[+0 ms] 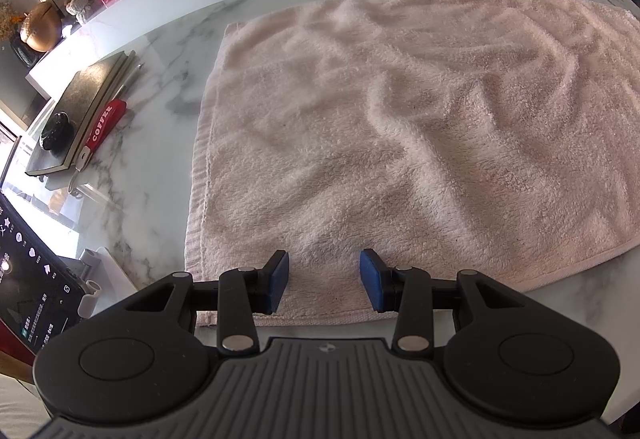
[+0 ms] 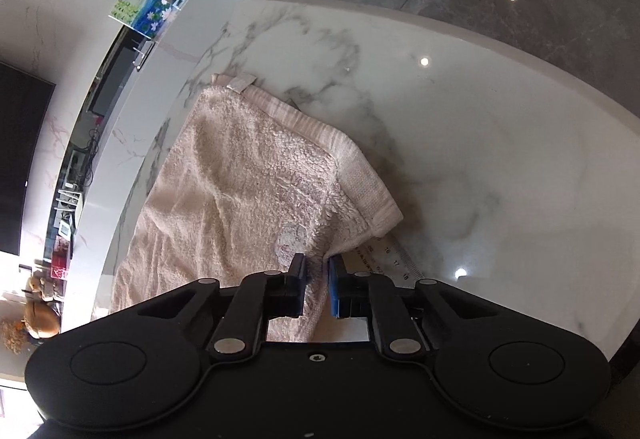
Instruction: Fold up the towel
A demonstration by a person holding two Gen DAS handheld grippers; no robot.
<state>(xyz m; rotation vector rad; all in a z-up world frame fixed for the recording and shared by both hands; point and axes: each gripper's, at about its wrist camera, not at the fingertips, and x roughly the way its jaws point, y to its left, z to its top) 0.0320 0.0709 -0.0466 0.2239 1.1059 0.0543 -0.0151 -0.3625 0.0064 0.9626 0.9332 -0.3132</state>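
Blue-padded and spread wide, the left gripper (image 1: 324,281) is hovering over the near hem of the pink terry towel (image 1: 400,143), which is lying flat and wrinkled on the marble table (image 1: 160,79). Beside a clear ruler (image 2: 390,259), the right gripper (image 2: 318,285) is pinching its near corner, raising the cloth. No fold is showing yet; the whole job appears to remain.

White marble table (image 1: 168,79) with grey veining carries a pink towel (image 1: 400,127), spread out and wrinkled. At the table's left edge lie a dark book (image 1: 76,115) and a red item marked COFFEE (image 1: 105,125). A clear ruler (image 2: 394,259) lies partly under the towel's raised corner.
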